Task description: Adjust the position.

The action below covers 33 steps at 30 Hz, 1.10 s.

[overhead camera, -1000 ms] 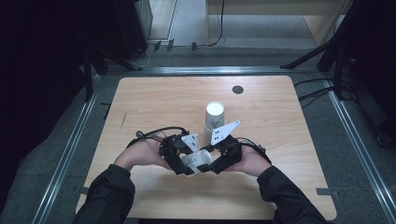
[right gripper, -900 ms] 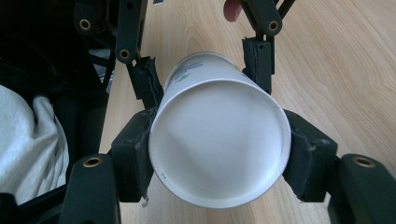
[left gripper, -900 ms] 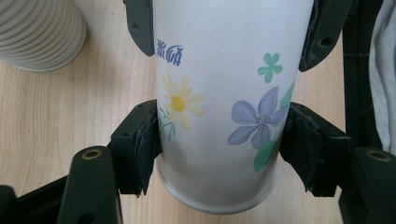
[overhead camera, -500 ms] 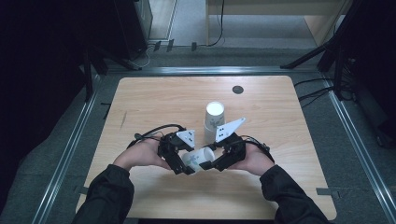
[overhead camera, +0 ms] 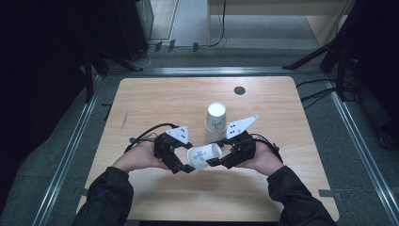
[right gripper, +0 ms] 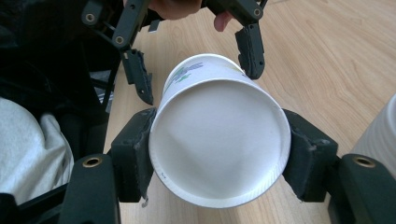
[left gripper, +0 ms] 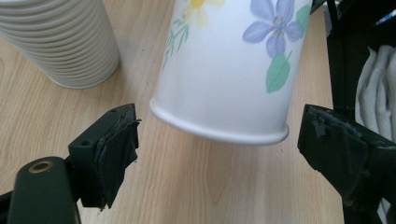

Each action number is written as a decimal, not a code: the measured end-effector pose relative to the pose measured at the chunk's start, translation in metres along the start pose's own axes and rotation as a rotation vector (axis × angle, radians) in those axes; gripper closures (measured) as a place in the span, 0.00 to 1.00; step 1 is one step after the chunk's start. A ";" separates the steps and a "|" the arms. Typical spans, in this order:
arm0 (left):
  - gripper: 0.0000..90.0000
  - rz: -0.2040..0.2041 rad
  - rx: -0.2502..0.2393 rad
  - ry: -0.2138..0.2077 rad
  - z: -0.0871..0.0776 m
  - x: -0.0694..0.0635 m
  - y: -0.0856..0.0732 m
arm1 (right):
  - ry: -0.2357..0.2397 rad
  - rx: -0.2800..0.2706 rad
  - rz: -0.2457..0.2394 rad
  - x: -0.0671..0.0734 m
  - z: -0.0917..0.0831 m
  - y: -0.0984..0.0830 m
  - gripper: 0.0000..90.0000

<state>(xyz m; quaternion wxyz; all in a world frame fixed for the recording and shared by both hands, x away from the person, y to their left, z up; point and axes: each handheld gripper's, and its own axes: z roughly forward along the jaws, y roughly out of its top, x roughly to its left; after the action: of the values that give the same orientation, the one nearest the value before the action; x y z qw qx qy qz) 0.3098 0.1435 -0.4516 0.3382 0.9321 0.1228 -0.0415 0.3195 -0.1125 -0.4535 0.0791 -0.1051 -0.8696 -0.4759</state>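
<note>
A light wooden table (overhead camera: 155,101) with rounded corners carries the work. A stack of upturned white paper cups (overhead camera: 216,121) stands directly on it near the centre, base up. A small dark round disc (overhead camera: 239,90) sits in the tabletop toward the far edge. The wood grain runs lengthwise.

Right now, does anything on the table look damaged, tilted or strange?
The flowered paper cup is not upright: it lies sideways above the table, clamped near its base by the right tongs. The left tongs have just opened, clear of its rim. The stack of cups stands straight; no damage visible.
</note>
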 end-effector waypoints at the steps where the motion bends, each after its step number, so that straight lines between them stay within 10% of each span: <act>1: 0.14 -0.012 -0.026 -0.010 0.000 0.001 -0.003 | -0.003 -0.003 0.001 0.000 -0.002 0.000 0.39; 14: 0.14 -0.076 -0.172 -0.043 0.004 -0.003 -0.013 | 0.028 -0.051 0.005 0.000 -0.010 0.003 0.39; 33: 0.21 -0.032 -0.289 -0.064 0.011 -0.006 -0.016 | 0.094 -0.064 0.006 0.000 -0.001 0.008 0.39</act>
<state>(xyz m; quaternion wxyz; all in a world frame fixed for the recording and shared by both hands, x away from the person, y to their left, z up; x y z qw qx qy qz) 0.2995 0.1469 -0.4693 0.4721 0.8698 0.1313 -0.0584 0.3216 -0.1086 -0.4464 0.1178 -0.0875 -0.8490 -0.5075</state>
